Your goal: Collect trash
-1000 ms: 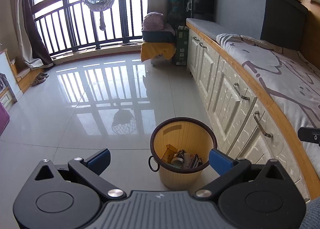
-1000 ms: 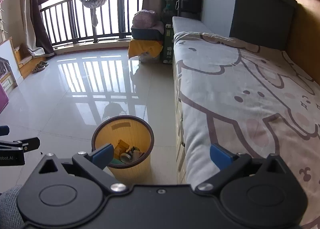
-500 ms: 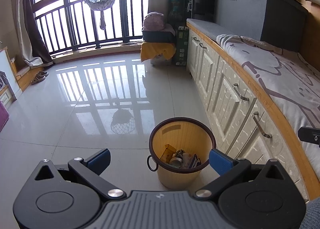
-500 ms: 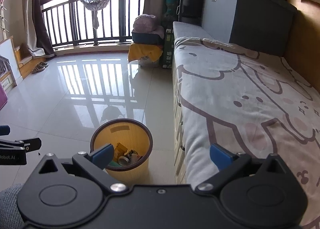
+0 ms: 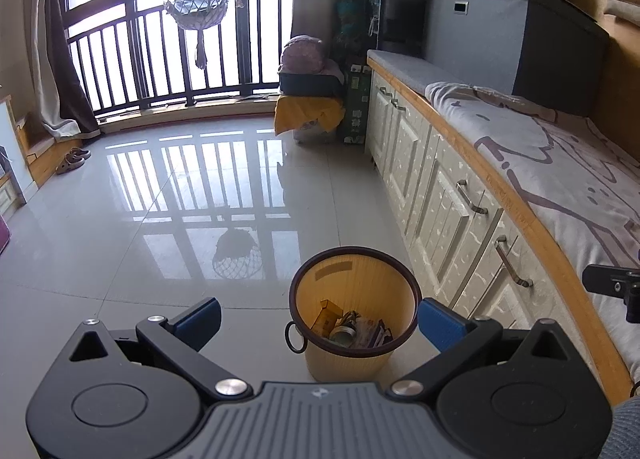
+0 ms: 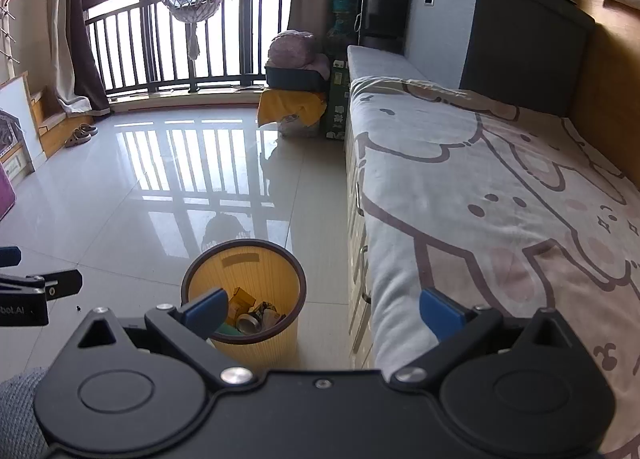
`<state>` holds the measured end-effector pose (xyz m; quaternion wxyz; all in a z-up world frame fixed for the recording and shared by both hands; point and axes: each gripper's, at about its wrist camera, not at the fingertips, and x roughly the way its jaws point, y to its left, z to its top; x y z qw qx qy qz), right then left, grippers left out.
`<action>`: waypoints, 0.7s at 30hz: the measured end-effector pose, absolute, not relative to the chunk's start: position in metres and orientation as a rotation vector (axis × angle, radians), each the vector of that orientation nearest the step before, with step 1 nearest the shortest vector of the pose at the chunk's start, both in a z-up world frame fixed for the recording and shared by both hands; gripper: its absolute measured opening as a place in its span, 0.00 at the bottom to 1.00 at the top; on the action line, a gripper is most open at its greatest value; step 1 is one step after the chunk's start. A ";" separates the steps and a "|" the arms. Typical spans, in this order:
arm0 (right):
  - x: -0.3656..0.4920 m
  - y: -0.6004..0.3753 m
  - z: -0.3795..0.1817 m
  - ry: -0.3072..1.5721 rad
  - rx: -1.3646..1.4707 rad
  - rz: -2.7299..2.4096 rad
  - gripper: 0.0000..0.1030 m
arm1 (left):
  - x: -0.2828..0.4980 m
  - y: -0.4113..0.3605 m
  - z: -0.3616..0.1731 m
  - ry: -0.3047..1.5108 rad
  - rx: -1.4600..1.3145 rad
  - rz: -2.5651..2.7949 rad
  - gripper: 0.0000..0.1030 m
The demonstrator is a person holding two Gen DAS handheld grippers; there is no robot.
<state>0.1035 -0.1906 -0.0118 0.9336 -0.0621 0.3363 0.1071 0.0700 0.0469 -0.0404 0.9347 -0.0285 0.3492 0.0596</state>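
Yellow bin (image 5: 354,343): one, lower centre of frame, standing on the tiled floor (image 5: 160,219) beside the white cabinets (image 5: 440,195).
Trash (image 5: 348,329): one can, one small box, several wrappers, inside the bin.
Left tool (image 5: 318,317): wide apart, empty.
Right tool (image 6: 320,307): wide apart, empty.
Bed (image 6: 480,187): one, right of frame.
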 end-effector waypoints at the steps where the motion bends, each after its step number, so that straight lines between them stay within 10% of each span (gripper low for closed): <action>1: 0.104 -0.191 -0.012 0.688 -0.127 0.219 1.00 | 0.070 0.047 -0.040 0.712 -0.058 0.121 1.00; 21: 0.103 -0.192 -0.010 0.681 -0.118 0.221 1.00 | 0.062 0.049 -0.032 0.692 -0.061 0.118 1.00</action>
